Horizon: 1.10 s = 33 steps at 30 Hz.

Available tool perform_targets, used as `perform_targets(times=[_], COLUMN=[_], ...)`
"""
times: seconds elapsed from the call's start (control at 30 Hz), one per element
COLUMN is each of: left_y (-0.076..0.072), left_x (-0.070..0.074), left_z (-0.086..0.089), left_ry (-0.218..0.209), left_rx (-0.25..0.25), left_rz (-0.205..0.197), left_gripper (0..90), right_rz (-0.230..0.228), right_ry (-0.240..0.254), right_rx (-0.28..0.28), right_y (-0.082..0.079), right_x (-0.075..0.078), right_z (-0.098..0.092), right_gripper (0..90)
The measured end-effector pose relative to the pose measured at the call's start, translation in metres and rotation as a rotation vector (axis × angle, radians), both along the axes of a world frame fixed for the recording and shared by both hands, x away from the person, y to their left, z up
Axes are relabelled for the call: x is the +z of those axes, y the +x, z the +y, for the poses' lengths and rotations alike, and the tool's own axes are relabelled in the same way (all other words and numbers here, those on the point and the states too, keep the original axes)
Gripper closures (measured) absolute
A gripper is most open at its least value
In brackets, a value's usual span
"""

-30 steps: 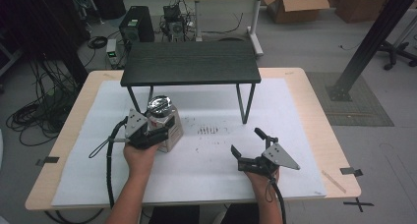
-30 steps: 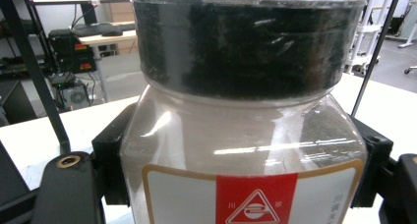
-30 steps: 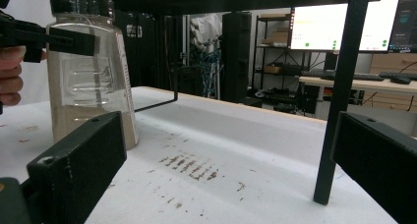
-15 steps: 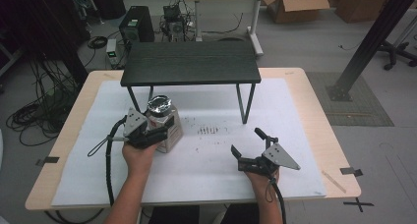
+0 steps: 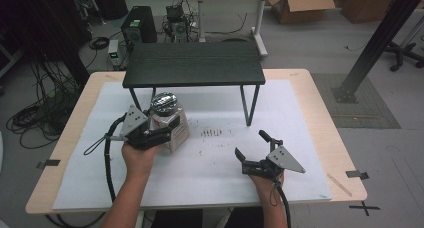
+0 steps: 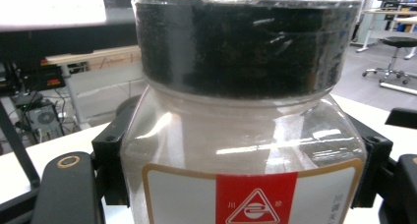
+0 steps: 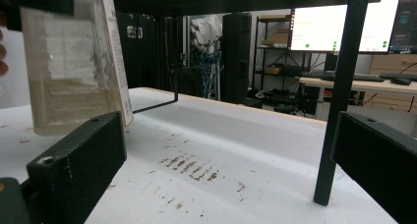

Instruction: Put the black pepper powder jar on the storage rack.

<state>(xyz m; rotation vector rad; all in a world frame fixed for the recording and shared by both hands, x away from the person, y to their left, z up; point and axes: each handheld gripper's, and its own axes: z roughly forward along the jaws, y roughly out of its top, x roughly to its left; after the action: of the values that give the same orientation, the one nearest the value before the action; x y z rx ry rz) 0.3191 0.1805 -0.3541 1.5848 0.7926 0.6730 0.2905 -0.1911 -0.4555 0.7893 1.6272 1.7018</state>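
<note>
Right gripper (image 5: 252, 150): my idle one, jaws apart on nothing, low over the white mat (image 5: 215, 163); risk is little here.
Left gripper (image 5: 162, 134): I have it clamped on the jar (image 5: 167, 122), which sits clear of the mat in the right gripper view.
Grip: smooth plastic sides, pads low on the body; I judge a tilt could let it slip.
Black shelf (image 5: 194, 64): its edge hangs just beyond the lid (image 6: 246, 42); lifting straight could knock the jar.

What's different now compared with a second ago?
The left gripper, clamped on the clear square jar with the black lid, has lifted it slightly off the white mat. The right gripper stays open and still; the black metal shelf is unmoved.
</note>
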Motion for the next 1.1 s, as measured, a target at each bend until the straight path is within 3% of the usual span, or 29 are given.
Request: perform_targets(times=[0.13, 0.47, 1.1], left_y=[-0.003, -0.003, 0.012], left_x=[0.018, 0.049, 0.096], left_z=[-0.001, 0.001, 0.005], left_ry=[0.000, 0.001, 0.015], left_rx=[-0.039, -0.110, -0.138], left_rz=[-0.009, -0.016, -0.021], left_gripper=[22.8, 22.7, 22.7], right_rz=[0.000, 0.001, 0.004], right_ry=[0.000, -0.001, -0.001], right_rx=[0.000, 0.001, 0.000], right_y=[0.000, 0.000, 0.000], right_x=[0.000, 0.000, 0.000], right_z=[0.000, 0.000, 0.000], right_gripper=[0.0, 0.0, 0.0])
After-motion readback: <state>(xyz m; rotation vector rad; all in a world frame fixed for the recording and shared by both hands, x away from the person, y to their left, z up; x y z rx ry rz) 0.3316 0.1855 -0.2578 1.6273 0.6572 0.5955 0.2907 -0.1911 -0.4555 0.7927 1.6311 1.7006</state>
